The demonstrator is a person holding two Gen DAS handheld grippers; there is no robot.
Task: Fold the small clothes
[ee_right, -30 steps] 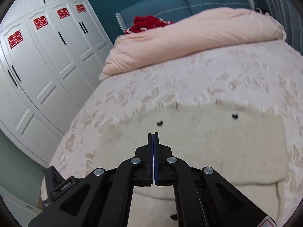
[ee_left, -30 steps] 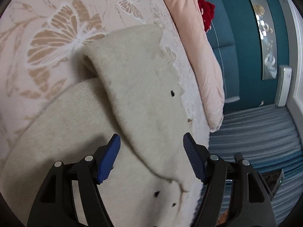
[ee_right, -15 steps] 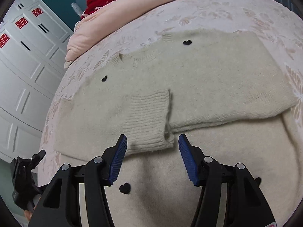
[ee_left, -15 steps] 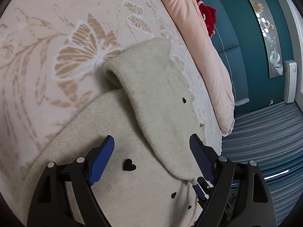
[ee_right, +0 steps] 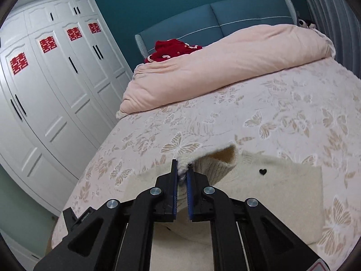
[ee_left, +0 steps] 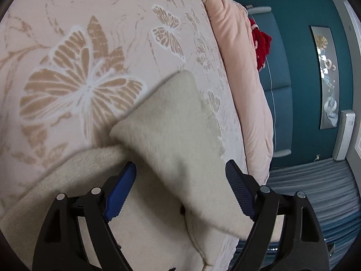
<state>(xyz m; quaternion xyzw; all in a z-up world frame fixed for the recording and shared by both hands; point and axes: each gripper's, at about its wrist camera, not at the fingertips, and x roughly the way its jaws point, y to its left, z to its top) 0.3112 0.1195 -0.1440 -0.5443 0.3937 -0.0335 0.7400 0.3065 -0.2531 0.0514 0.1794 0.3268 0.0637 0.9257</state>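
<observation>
Your right gripper [ee_right: 182, 176] pinches the sweater [ee_right: 282, 180] cuff to fold it; your left gripper [ee_left: 180, 189] hovers spread wide.

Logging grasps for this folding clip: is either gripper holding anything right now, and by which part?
The right gripper is shut on the cream knit sweater, pinching its ribbed sleeve cuff. The left gripper is open, holding nothing.
</observation>
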